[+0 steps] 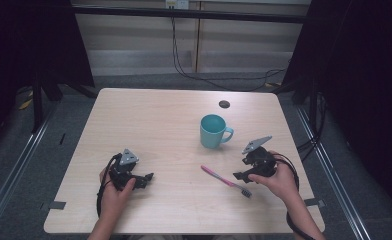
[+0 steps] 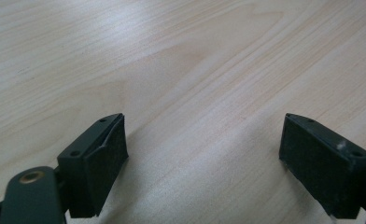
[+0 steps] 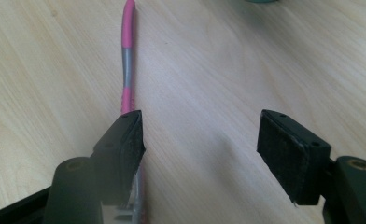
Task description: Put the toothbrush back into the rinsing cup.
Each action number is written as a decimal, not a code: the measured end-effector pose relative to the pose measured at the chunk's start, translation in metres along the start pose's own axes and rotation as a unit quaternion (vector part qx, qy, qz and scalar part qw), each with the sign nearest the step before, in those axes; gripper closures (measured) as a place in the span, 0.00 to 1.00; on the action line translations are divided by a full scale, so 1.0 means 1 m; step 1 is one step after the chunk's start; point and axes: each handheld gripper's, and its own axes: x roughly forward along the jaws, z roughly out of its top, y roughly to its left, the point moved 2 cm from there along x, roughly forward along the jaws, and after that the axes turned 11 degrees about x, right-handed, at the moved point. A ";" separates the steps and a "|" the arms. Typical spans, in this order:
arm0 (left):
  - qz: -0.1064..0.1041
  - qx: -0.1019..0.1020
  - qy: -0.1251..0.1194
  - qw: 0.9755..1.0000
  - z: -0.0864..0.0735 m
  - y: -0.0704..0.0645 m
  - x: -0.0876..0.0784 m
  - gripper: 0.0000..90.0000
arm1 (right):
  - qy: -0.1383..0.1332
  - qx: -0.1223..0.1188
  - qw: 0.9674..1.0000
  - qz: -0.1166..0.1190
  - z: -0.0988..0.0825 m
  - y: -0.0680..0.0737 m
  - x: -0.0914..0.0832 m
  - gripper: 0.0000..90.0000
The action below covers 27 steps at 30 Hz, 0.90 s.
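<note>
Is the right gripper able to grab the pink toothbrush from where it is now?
Probably yes. The right gripper is open right by the toothbrush, whose handle lies flat on the bare table, partly under one jaw. Nothing blocks it; a small sideways shift should centre it.

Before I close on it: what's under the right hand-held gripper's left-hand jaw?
In the right gripper view, the pink-and-grey toothbrush runs under that jaw, lying flat on the table. The jaw hides part of its shaft. The right hand-held gripper is open, with bare wood between the pads.

Teal mug [image 1: 213, 131], wooden table [image 1: 149, 120], perhaps grommet [image 1: 224, 104]
</note>
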 end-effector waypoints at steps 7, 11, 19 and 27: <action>0.000 0.000 0.000 1.000 0.000 0.000 0.000 0.17 | 0.020 -0.020 1.000 0.012 0.009 0.009 0.003 0.44; 0.000 0.000 0.000 1.000 0.000 0.000 0.000 0.17 | 0.038 -0.020 0.999 0.015 0.012 0.015 0.008 0.49; 0.000 0.000 0.000 1.000 0.000 0.000 0.000 0.17 | 0.086 -0.009 0.996 0.031 0.010 0.026 0.018 0.61; -0.001 0.001 0.000 1.000 0.000 0.000 0.000 0.17 | 0.136 -0.025 0.990 0.026 0.009 0.032 0.028 0.76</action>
